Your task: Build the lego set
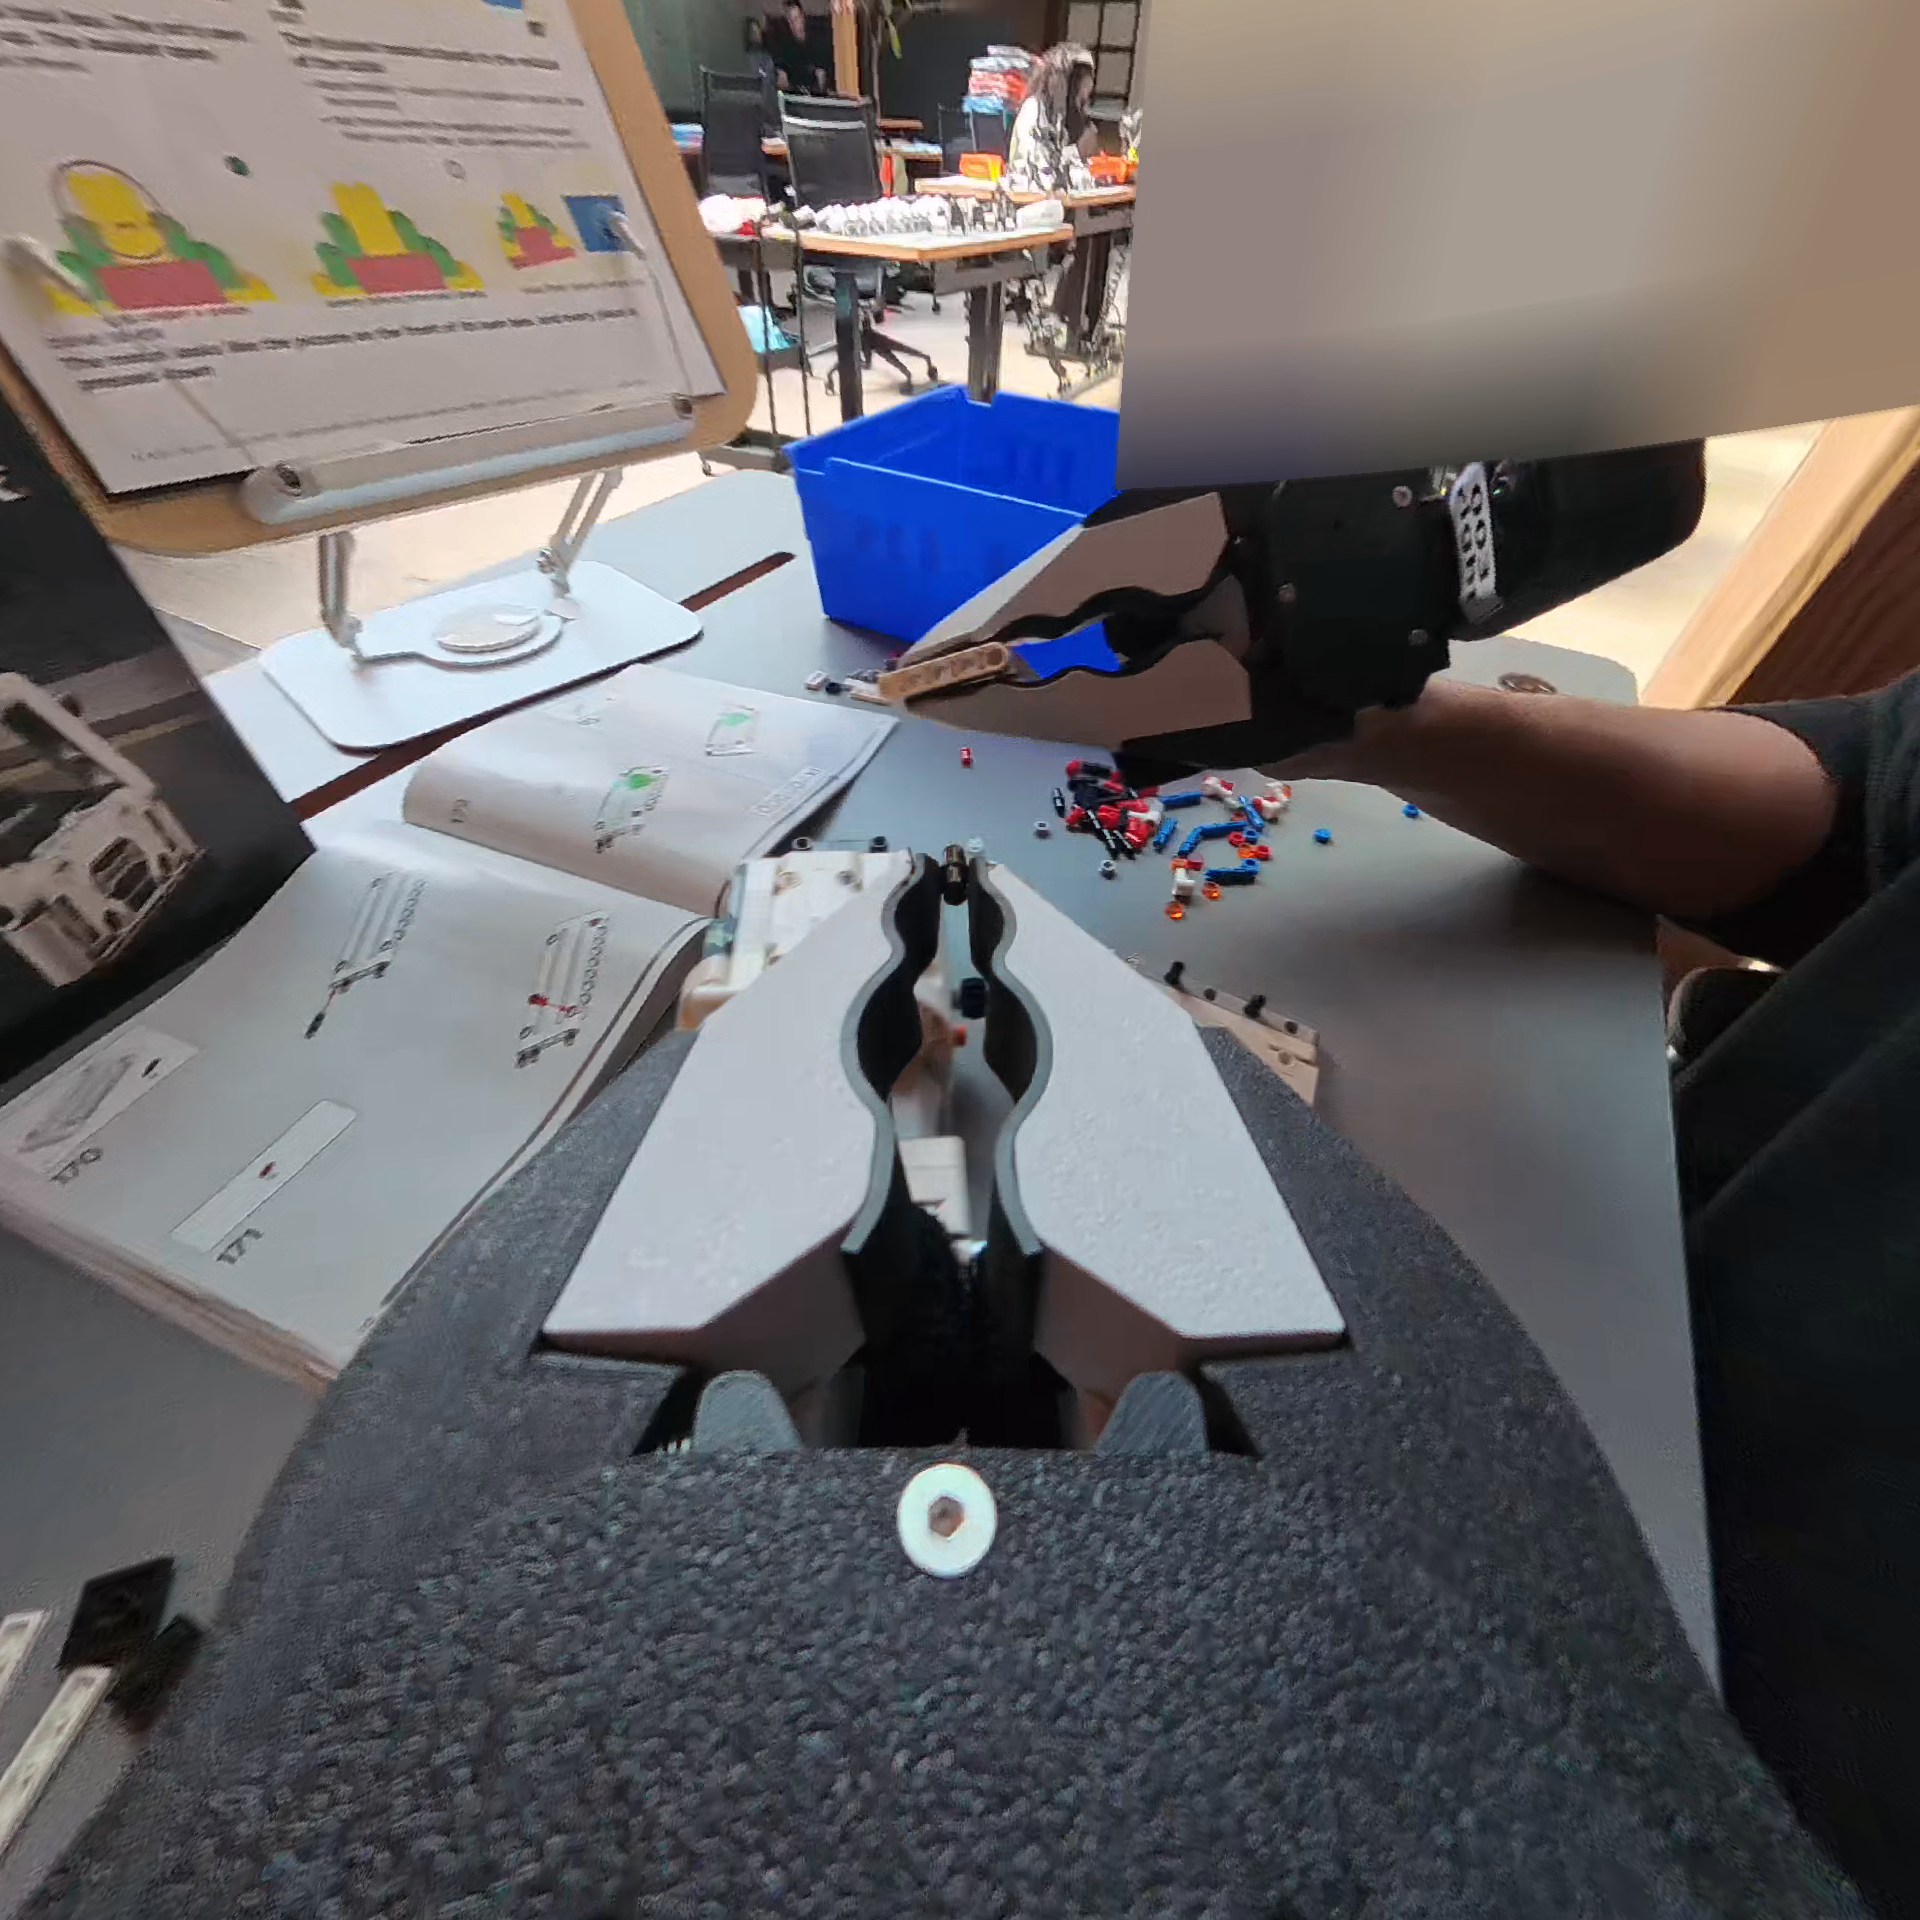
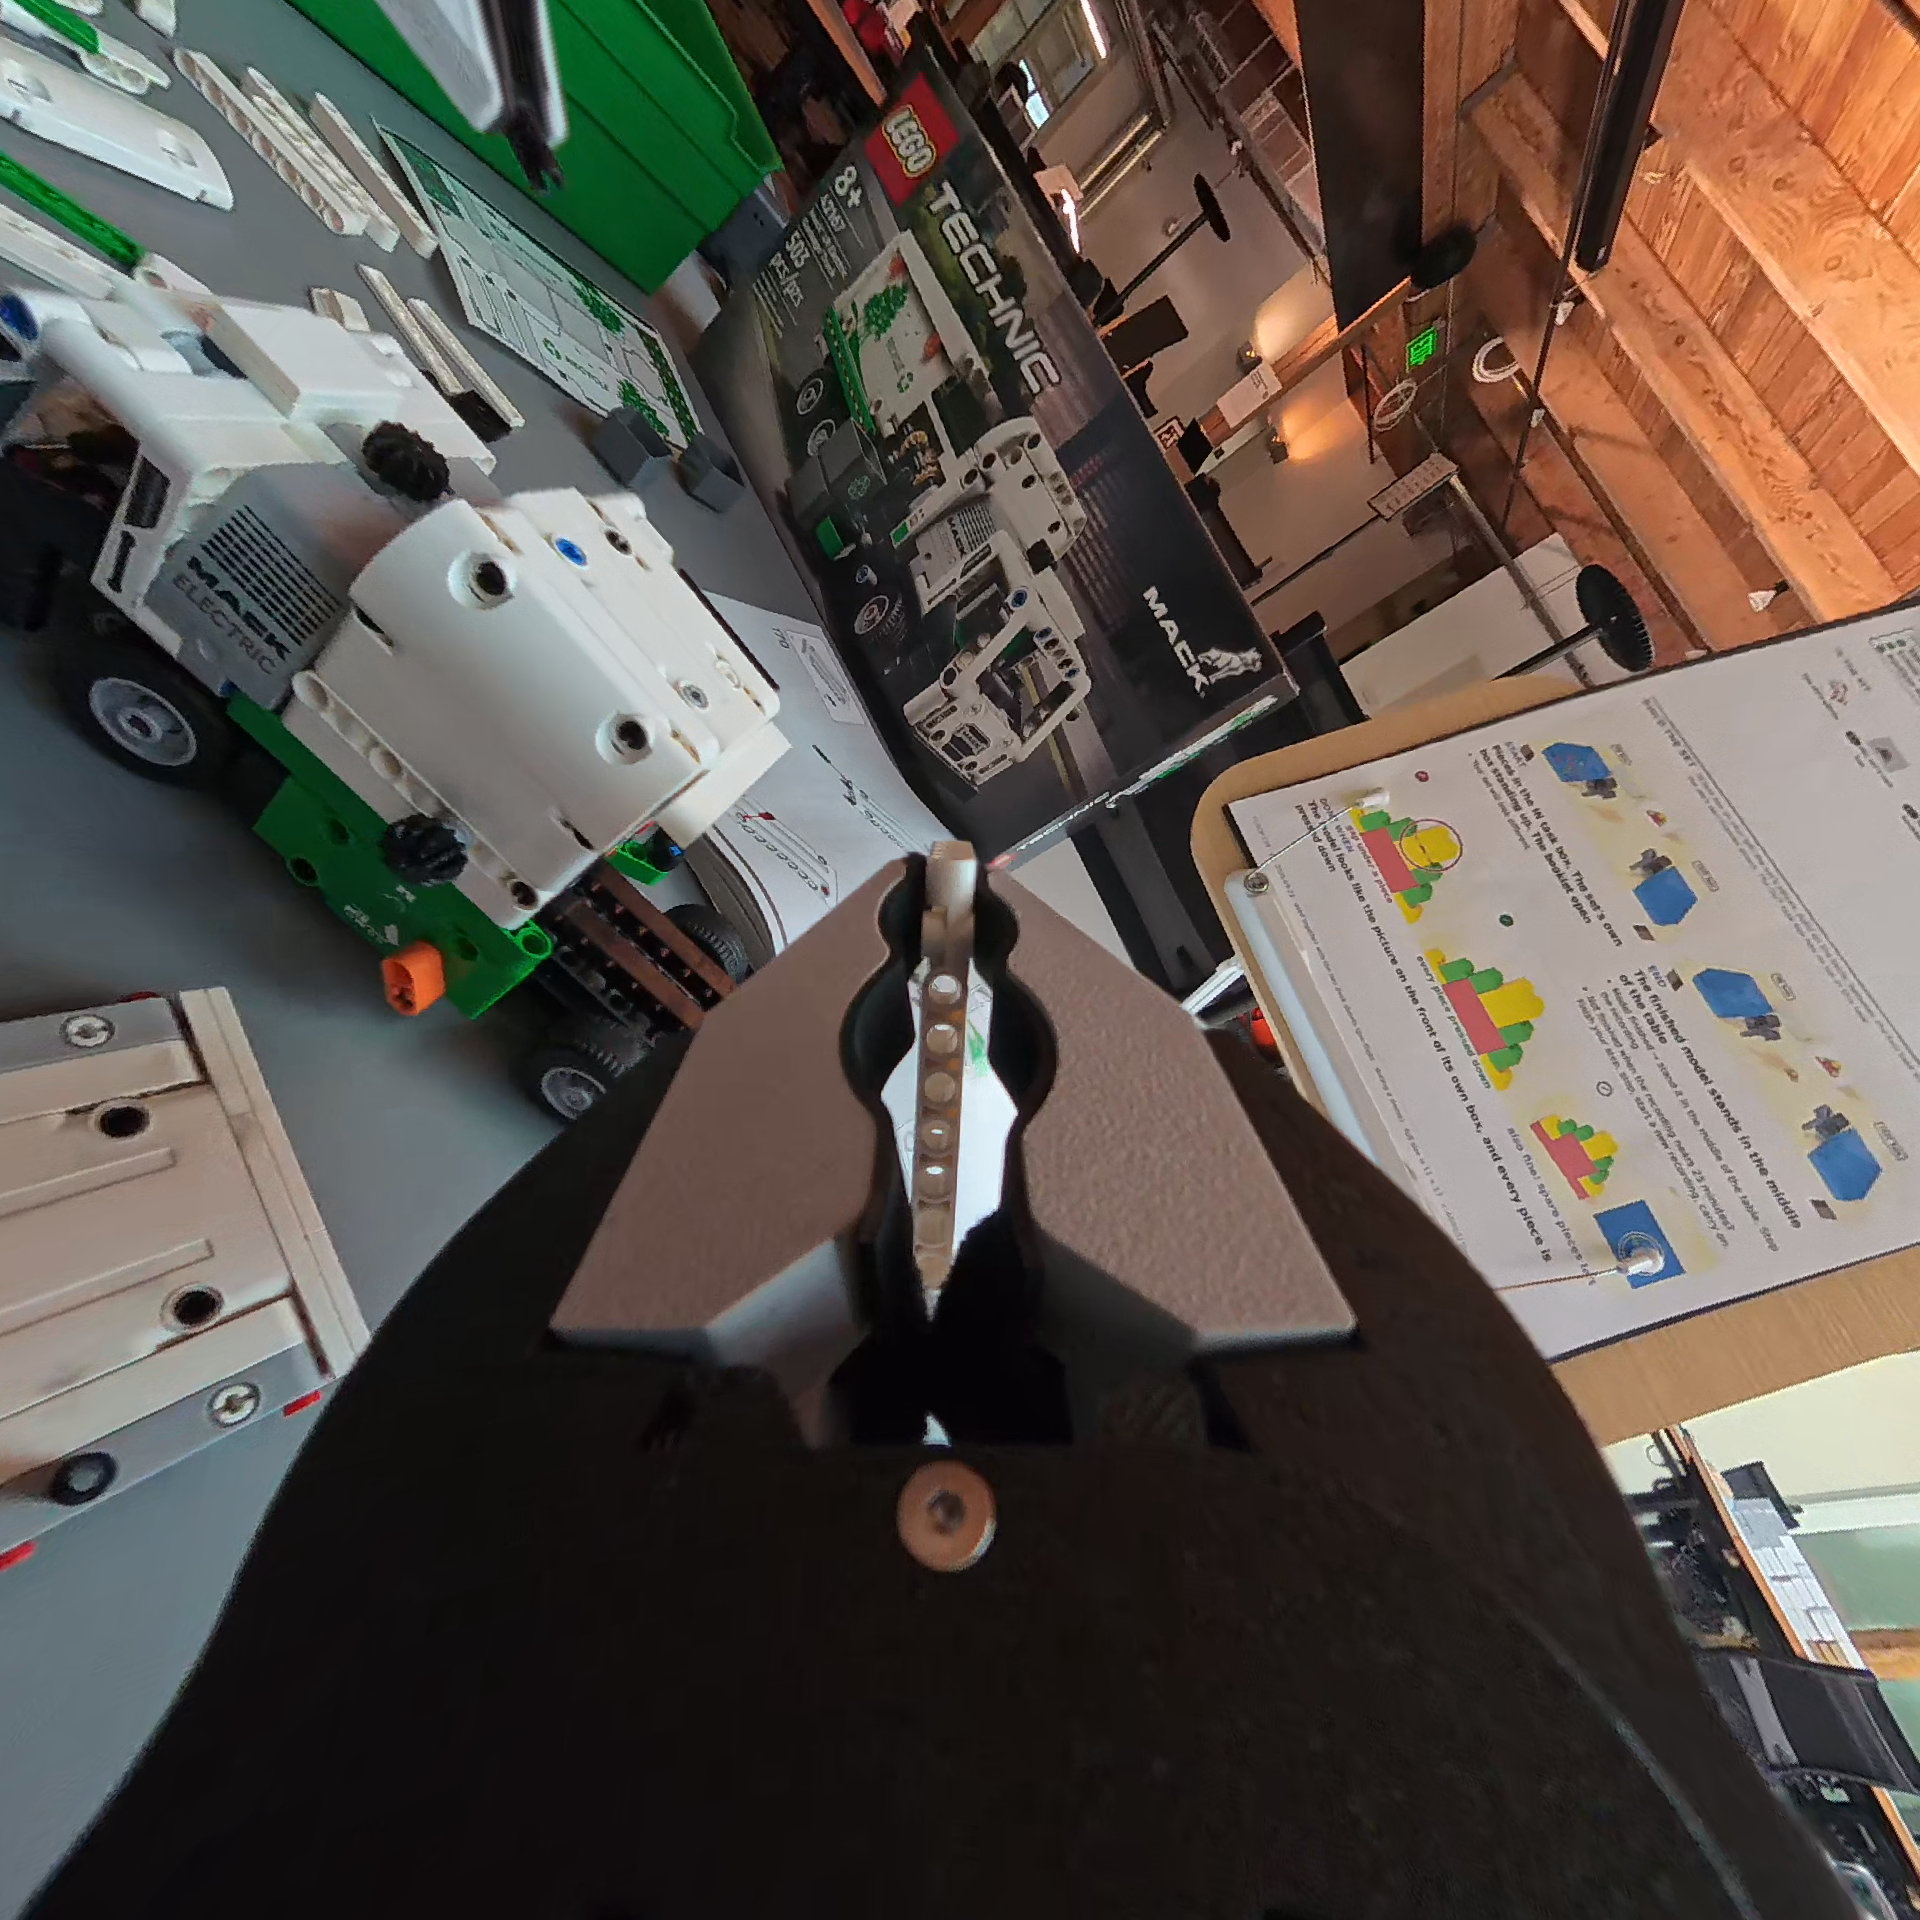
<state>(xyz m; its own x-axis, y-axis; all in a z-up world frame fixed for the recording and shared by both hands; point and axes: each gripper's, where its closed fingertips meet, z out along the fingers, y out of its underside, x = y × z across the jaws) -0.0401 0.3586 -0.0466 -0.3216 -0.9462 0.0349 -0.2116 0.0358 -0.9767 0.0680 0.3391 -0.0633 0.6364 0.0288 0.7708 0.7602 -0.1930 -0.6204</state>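
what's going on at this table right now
A person works two handheld grippers over a table strewn with toy building parts. The left gripper pinches a small black pin above a white assembly. The right gripper clamps a pale holed beam, raised near the white and green truck model.

I'm looking at a dark grey matte surface [image 1: 1455,1039] with plenty parked on it. Toward the far edge sits a blue plastic bin [image 1: 935,509], and left of it the flat white base of a tilted wooden document stand [image 1: 478,644]. An open instruction booklet with line drawings [image 1: 436,966] is spread across the left half. Right of centre there's a scatter of tiny red, blue, black and white connector pins [image 1: 1174,821]. From my other camera the same surface carries a white-and-green toy truck model [image 2: 343,675], a dark cardboard set box standing upright [image 2: 987,468], loose white beams [image 2: 301,156] and a green plastic bin [image 2: 644,135].
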